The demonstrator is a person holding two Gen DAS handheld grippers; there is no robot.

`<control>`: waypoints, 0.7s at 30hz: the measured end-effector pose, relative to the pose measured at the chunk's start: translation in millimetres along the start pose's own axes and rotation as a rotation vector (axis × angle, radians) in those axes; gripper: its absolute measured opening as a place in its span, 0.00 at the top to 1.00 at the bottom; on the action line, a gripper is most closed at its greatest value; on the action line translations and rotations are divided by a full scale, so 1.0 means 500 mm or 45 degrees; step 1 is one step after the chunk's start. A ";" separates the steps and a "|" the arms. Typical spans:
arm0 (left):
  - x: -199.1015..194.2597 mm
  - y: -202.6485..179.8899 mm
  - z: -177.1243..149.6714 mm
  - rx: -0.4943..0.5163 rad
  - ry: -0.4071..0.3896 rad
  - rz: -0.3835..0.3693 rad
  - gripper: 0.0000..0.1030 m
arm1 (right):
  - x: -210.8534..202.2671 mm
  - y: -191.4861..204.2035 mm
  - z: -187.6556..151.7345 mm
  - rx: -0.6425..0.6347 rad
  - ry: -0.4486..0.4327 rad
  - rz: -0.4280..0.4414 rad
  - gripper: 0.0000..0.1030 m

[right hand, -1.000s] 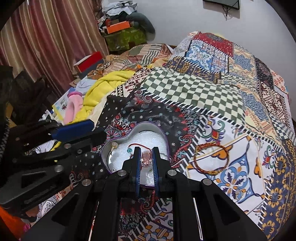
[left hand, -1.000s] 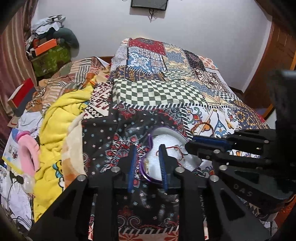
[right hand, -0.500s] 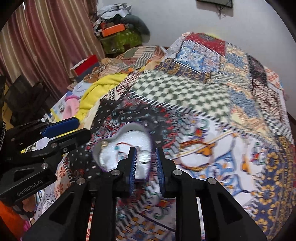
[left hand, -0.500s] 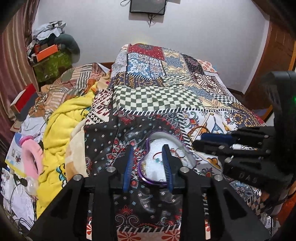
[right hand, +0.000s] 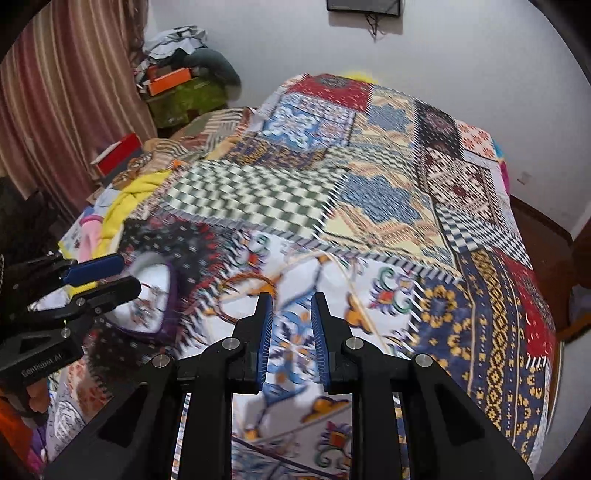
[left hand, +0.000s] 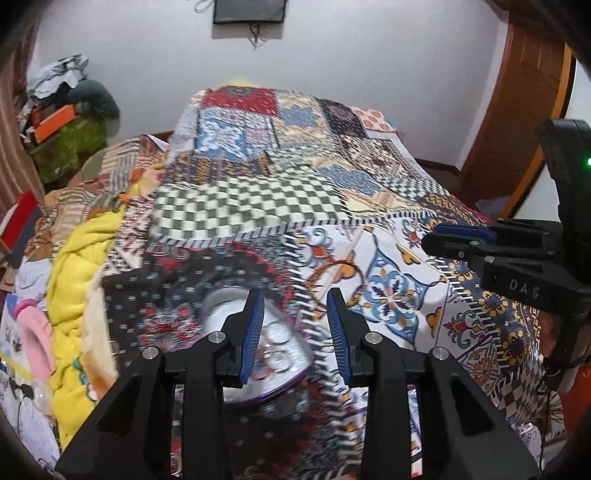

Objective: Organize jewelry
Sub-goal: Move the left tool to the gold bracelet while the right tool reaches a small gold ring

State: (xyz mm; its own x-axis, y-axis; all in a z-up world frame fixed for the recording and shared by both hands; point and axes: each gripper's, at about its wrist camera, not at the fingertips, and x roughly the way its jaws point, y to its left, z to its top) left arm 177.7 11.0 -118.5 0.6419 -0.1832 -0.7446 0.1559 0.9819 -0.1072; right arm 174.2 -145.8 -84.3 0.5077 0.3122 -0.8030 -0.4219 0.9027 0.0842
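My left gripper (left hand: pixel 295 328) has its jaws parted with a clear gap and nothing between them; it hangs over the patchwork bedspread (left hand: pixel 255 206), with its left blue pad overlapping the right edge of the heart-shaped tin (left hand: pixel 266 343) in the left wrist view

My right gripper (right hand: pixel 291 332) has its jaws parted more narrowly and is likewise empty; it hangs over a white-and-blue floral patch of the bedspread, to the right of the tin

Landmark: the heart-shaped tin, purple-rimmed with a pale lining, lying on the dark floral patch at the near end of the bedspread. Jewelry (left hand: pixel 275 341) lies inside it, blurred; individual pieces cannot be told apart. From the right wrist view the tin (right hand: pixel 155 291) sits partly behind my left gripper

Just right of the tin, an orange-brown beaded bracelet (right hand: pixel 245 295) lies flat on the white patch, apart from the tin

Left of the tin, a yellow blanket (left hand: pixel 74 266) is bunched along the bed edge. Beyond the tin comes the green-and-white checked patch (left hand: pixel 240 206), then a wall-mounted screen (left hand: pixel 249 10)
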 end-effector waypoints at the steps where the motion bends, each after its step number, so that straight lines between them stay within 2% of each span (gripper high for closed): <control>1: 0.012 -0.007 0.003 0.001 0.016 -0.012 0.67 | 0.004 -0.007 -0.004 0.002 0.008 -0.008 0.82; 4: 0.048 -0.027 0.011 0.016 0.061 -0.026 0.67 | 0.019 -0.035 -0.021 0.012 0.048 -0.014 0.81; 5: 0.061 -0.033 0.014 0.024 0.082 -0.031 0.64 | 0.022 -0.045 -0.027 0.015 0.056 -0.015 0.81; 6: 0.071 -0.036 0.015 0.027 0.099 -0.031 0.55 | 0.025 -0.052 -0.030 0.016 0.065 -0.017 0.81; 8: 0.098 -0.047 0.021 0.037 0.125 -0.023 0.46 | 0.035 -0.065 -0.037 0.019 0.090 -0.012 0.81; 12: 0.145 -0.061 0.037 0.059 0.190 -0.020 0.41 | 0.056 -0.083 -0.051 0.027 0.148 0.025 0.80; 13: 0.155 -0.063 0.040 0.064 0.203 -0.018 0.40 | 0.060 -0.085 -0.053 0.026 0.159 0.030 0.78; 15: 0.174 -0.067 0.046 0.080 0.231 -0.017 0.35 | 0.066 -0.087 -0.063 0.024 0.176 0.041 0.66; 16: 0.183 -0.071 0.047 0.093 0.245 -0.012 0.34 | 0.066 -0.089 -0.067 0.026 0.178 0.046 0.56; 17: 0.191 -0.074 0.046 0.109 0.261 -0.002 0.30 | 0.065 -0.091 -0.073 0.029 0.174 0.055 0.52; 21: 0.210 -0.082 0.042 0.153 0.278 0.021 0.19 | 0.063 -0.092 -0.082 0.031 0.185 0.086 0.52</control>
State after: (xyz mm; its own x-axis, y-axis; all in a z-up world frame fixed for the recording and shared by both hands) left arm 254.7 -49.5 -178.7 0.4695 -0.1396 -0.8718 0.2431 0.9697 -0.0243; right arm 179.1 -189.7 -137.8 0.3642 0.3279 -0.8717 -0.4320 0.8887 0.1539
